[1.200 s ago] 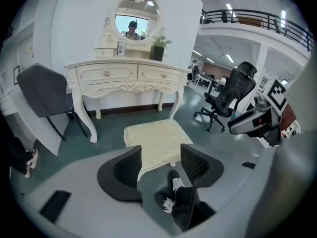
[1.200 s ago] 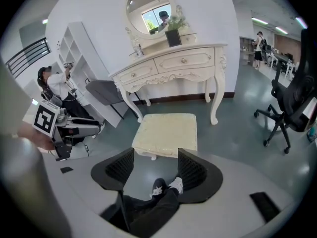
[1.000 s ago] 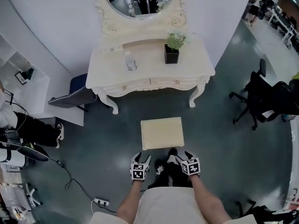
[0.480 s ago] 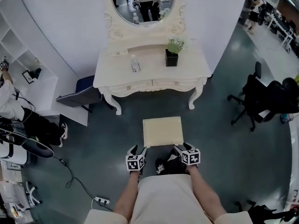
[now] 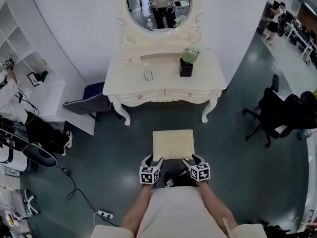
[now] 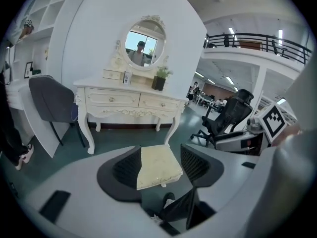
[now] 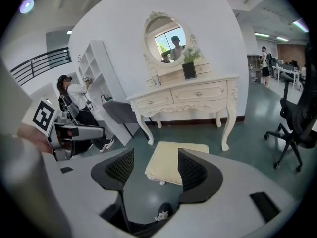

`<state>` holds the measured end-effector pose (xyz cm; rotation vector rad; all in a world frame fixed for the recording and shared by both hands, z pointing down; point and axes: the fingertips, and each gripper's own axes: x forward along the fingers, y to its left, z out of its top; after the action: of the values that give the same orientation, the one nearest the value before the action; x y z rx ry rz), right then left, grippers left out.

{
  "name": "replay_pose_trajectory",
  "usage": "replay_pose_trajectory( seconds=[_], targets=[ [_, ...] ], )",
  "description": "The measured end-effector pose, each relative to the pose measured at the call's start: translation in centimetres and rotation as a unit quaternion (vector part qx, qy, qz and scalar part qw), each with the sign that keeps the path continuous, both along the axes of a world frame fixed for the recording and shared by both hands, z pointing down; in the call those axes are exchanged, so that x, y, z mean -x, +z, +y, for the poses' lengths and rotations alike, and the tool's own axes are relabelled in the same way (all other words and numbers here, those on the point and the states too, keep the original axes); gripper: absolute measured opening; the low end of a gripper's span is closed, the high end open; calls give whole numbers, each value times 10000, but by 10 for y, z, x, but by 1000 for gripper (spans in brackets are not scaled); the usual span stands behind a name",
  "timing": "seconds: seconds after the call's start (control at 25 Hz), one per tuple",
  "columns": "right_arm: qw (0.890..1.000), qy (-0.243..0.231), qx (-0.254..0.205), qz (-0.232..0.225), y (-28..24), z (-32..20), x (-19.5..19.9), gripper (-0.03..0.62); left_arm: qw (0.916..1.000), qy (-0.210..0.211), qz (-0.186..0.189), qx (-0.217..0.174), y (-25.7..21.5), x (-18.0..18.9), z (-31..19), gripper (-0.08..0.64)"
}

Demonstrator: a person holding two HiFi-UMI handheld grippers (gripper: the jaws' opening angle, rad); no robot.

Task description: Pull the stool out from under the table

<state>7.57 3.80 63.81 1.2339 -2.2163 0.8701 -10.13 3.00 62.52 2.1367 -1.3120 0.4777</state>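
**Head view, looking steeply down.** The stool [image 5: 173,144], a square seat with a cream top, stands on the dark floor [image 5: 233,157]. It is wholly clear of the table [image 5: 126,77], in front of the drawers and between the table and the person. The left gripper [image 5: 153,159] hangs at the stool's near left corner. The right gripper [image 5: 191,159] hangs at its near right corner. In each gripper view the jaws stand apart and clasp nothing. The stool shows in the gap between them but lies beyond and below the pads, untouched. On the table stand a bottle [image 5: 147,72] and a potted plant [image 5: 186,63], and an oval mirror [image 5: 159,4] rises behind them. A blue chair [image 5: 86,103] sits just left of the table. An office chair [image 5: 270,113] stands well to the right, and a seated person [image 5: 20,120] is at the far left.
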Motion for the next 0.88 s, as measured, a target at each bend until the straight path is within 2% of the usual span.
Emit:
replay_pose_trajectory(
  seconds=[0.12, 0.32, 0.88],
  targets=[
    [9997, -195, -99, 120, -1, -2, 7, 302, 9999, 99, -44, 106, 10, -4, 7, 259],
    [9989, -404, -92, 203, 0, 4, 7, 302, 9997, 23, 20, 235, 18, -8, 16, 259],
    [9998, -109, -127, 133, -1, 6, -8, 301, 9996, 176, -193, 73, 20, -14, 12, 252]
  ],
)
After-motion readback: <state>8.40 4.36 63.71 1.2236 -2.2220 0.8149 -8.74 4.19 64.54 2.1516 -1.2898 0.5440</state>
